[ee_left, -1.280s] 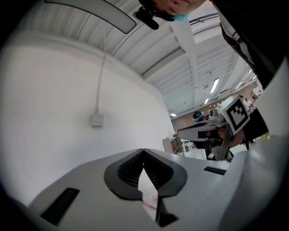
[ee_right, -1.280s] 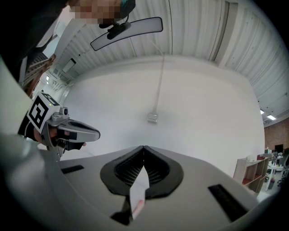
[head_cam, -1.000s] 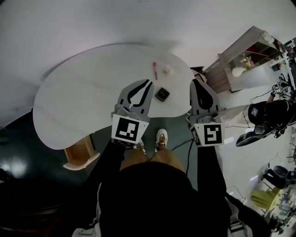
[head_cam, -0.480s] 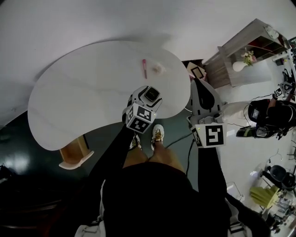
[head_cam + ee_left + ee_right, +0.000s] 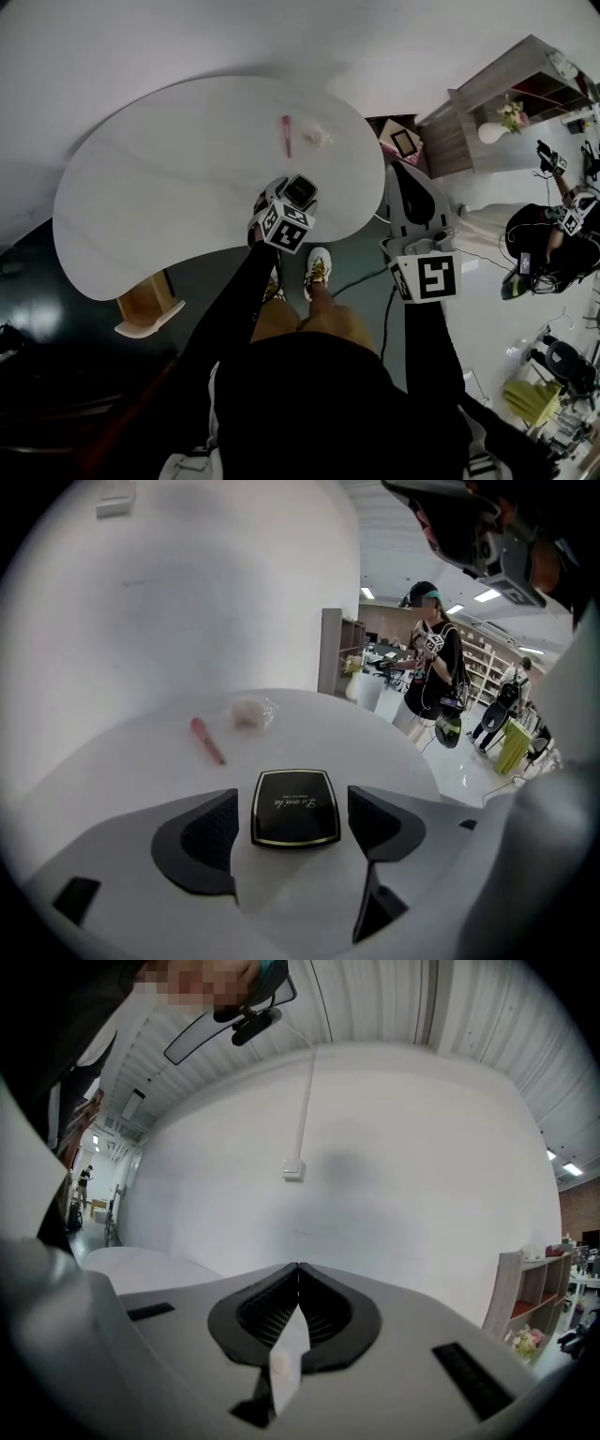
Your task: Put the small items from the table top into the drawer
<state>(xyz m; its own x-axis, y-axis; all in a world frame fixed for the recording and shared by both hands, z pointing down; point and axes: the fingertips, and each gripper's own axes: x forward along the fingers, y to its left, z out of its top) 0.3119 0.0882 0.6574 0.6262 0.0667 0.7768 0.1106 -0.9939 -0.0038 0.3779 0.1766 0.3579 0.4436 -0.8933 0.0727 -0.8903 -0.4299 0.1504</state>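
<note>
The white kidney-shaped counter [image 5: 159, 197] carries three small items, all still out on top. The black compact [image 5: 295, 799], a flat square case with a thin gold rim, lies near the counter's near edge and serves as the marker for everything else.

Below and to the left of the compact in the head view, a wooden unit [image 5: 148, 307] juts from under the counter. It may be the drawer, but that cannot be told from here.

The left gripper [image 5: 293, 814] is tilted down over the compact. Its jaws have just been opening and now stand wide, one on each side of the case, with bare counter showing between each pad and the case's edges. Nothing is held yet.

The right gripper [image 5: 298, 1274] hangs level, off to the right of the compact and clear of the counter. Its jaws are pressed together. A pale strip [image 5: 286, 1354] shows in their seam, and what it is cannot be told.

Beyond the compact, toward the wall, lies a pink pen [image 5: 207, 740]. Just to the right of it sits a small pale wrapped lump [image 5: 251, 712].

The step in hand looks like grasping the compact. The case is thin and probably slick, so the pads should come right down to the counter surface. They should meet the two opposite side edges squarely, with the case centred between them. If they close high, they would likely ride over the lid or tip the case. A straight lift after a firm close seems safest.
</note>
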